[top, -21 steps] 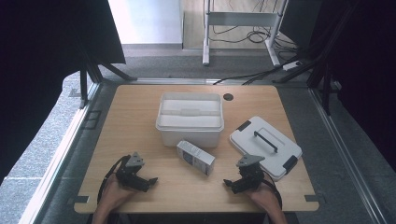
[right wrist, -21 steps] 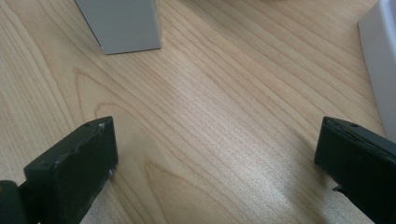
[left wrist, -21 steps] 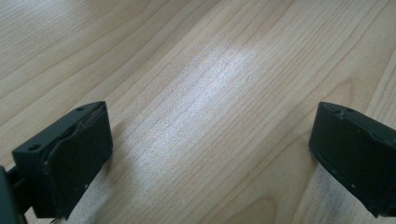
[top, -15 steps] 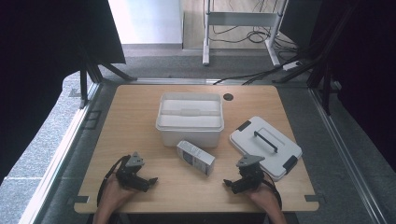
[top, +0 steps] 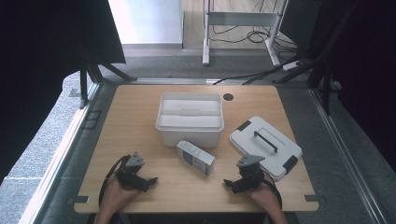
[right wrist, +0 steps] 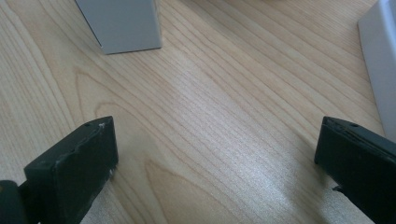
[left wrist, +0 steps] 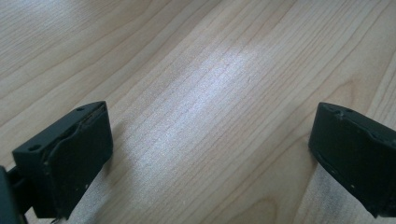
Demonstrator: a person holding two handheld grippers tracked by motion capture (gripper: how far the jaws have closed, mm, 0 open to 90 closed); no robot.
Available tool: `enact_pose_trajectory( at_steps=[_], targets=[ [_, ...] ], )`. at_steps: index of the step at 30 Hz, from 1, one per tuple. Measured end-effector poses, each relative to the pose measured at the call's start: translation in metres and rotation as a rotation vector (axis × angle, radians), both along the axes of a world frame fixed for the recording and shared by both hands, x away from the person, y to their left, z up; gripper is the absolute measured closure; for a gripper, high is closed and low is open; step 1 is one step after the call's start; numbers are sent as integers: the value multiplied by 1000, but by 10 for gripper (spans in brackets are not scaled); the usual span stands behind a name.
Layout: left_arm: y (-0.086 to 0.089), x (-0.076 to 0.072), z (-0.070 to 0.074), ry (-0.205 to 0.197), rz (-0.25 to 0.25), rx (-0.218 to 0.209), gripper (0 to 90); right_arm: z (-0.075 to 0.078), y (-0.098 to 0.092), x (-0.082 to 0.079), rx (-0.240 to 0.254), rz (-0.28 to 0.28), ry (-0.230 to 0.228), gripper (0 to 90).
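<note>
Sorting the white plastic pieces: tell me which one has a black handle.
The flat lid at the table's right; the open white bin behind the small box has none.

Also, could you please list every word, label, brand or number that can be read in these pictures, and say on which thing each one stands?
No text can be read.
The small box has dark print on its top face: too small and blurred to read.
The white container, the lid and the table: no lettering visible.
Left gripper and right gripper: no markings visible.
</note>
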State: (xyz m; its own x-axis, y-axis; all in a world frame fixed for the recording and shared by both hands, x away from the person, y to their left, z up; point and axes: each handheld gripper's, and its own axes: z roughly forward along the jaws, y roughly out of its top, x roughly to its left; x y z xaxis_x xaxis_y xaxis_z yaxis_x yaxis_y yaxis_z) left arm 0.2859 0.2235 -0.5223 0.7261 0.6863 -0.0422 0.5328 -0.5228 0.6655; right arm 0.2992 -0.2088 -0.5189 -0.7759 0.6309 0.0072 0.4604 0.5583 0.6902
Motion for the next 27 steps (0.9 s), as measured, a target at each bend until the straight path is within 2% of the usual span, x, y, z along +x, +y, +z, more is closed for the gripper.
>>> enact_pose_trajectory(
  at_steps=[7,10,12,16,20,27],
  targets=[
    [0,0,0,0,0,0,0,3,2,2,-19,-5,16,11],
    [0,0,0,0,0,0,0,7,4,2,-12,5,40,29],
    [0,0,0,0,0,0,0,10,6,2,-11,11,39,31],
    [0,0,0,0,0,0,0,21,10,2,-5,36,63,43],
    [0,0,0,0,1,0,0,34,17,4,-19,64,84,46],
    [0,0,0,0,2,0,0,61,40,12,-32,133,94,46]
  ],
)
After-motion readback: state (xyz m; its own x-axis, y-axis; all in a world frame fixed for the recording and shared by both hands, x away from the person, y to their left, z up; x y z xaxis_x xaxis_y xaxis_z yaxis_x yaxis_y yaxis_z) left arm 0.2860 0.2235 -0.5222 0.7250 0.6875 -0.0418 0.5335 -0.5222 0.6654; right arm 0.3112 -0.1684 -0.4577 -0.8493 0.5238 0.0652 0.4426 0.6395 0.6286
